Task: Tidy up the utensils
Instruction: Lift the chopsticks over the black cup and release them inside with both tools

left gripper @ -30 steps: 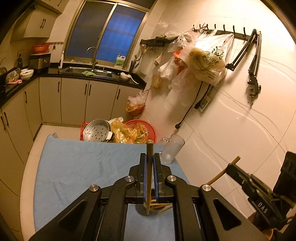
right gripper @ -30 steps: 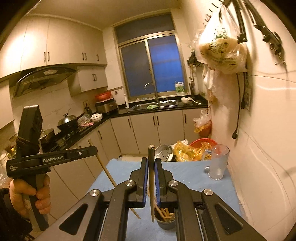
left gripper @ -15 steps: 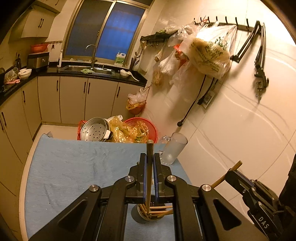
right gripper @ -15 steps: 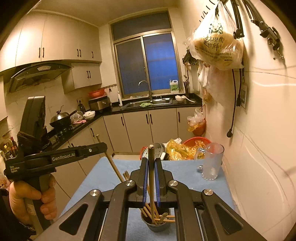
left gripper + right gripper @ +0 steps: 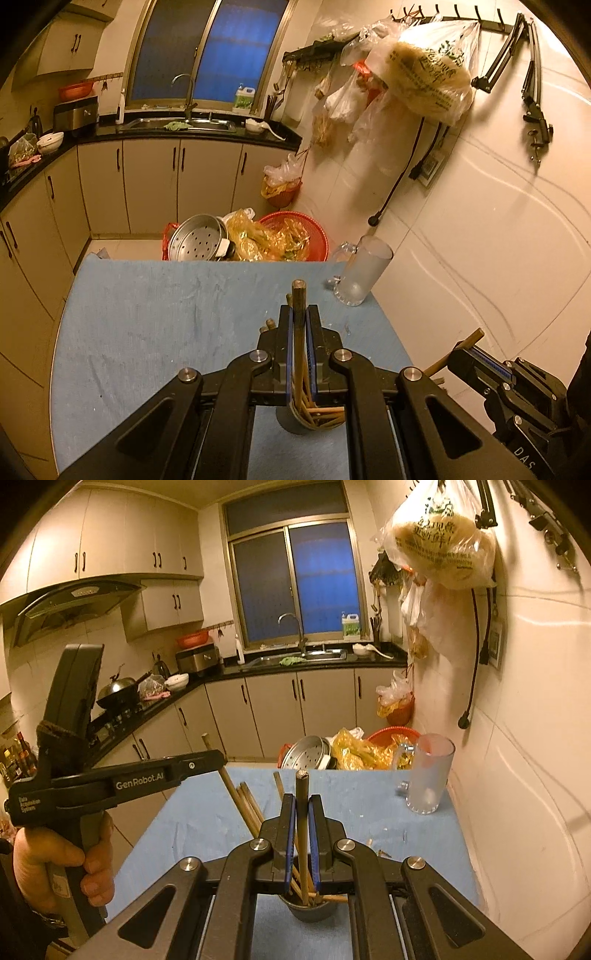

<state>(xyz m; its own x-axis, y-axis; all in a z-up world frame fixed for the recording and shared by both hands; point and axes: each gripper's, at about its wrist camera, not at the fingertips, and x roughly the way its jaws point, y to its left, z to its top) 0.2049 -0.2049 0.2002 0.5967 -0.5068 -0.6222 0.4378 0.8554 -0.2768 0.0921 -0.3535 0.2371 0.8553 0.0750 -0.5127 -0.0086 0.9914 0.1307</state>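
My left gripper [image 5: 299,310] is shut on a brown chopstick [image 5: 297,295] that stands steeply, its lower end down among several chopsticks in a grey cup [image 5: 295,424]. The right gripper [image 5: 476,354] shows at the right edge, gripping its own chopstick [image 5: 471,341]. In the right wrist view my right gripper [image 5: 302,799] is shut on a chopstick [image 5: 301,786] whose lower end reaches into the same cup [image 5: 312,914]. The left gripper [image 5: 218,757], held by a hand [image 5: 55,867], slants its chopstick [image 5: 231,786] toward the cup.
A blue cloth [image 5: 147,325] covers the table. A frosted glass mug [image 5: 364,275] stands at the far right corner near the white wall. Beyond the far edge sit a steel steamer pot [image 5: 199,242] and a red basket [image 5: 314,236] of plastic bags.
Both grippers have sunk toward the cup with their chopsticks. The cup has come into fuller view beneath the jaws, and the chopsticks' lower ends now reach into it.
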